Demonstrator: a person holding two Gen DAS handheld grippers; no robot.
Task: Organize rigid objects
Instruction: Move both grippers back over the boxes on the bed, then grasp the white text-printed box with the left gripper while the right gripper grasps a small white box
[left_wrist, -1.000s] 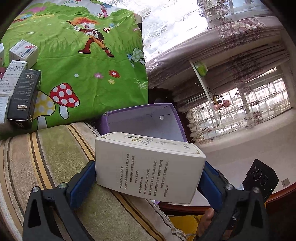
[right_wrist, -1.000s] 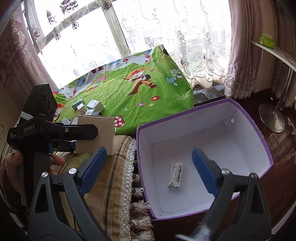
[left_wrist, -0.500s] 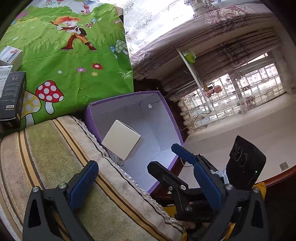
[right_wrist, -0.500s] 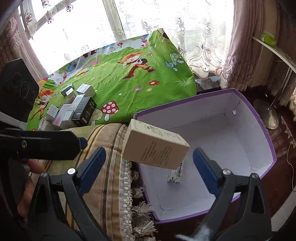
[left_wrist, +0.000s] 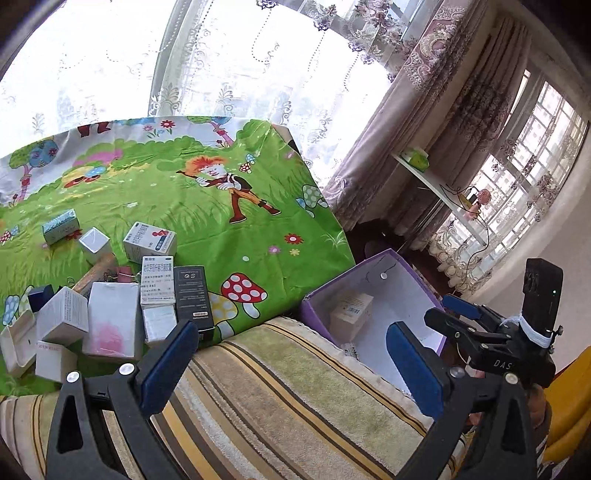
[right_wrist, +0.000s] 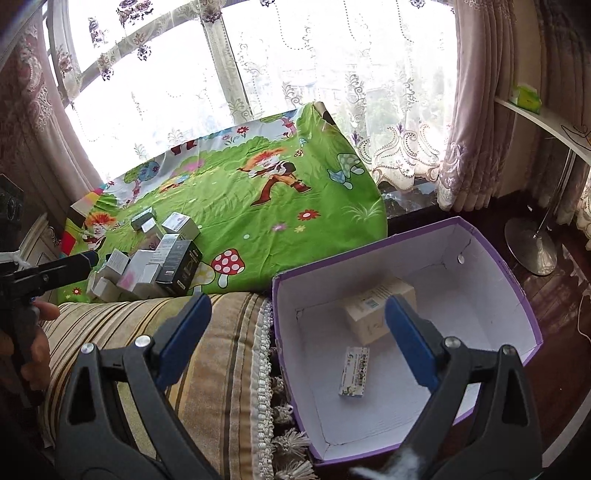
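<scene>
Striped cushion (right_wrist: 129, 332) lying beside purple bin (right_wrist: 517, 295) | cream carton (right_wrist: 373, 310) resting inside, long axis seemingly running left-near to right-far | left gripper (left_wrist: 291, 365) and right gripper (right_wrist: 299, 336) both hovering spread, empty.

Right gripper (right_wrist: 295, 336) fingers spread wide, nothing between them. Purple box (right_wrist: 495, 258) at right, white inside; cream carton (right_wrist: 369, 306) near its far wall, small green-white carton (right_wrist: 354, 371) flat nearer. Striped cushion (right_wrist: 207, 354) at left. Box pile (right_wrist: 155, 266) on green cartoon cloth (right_wrist: 258, 229) beyond.
</scene>
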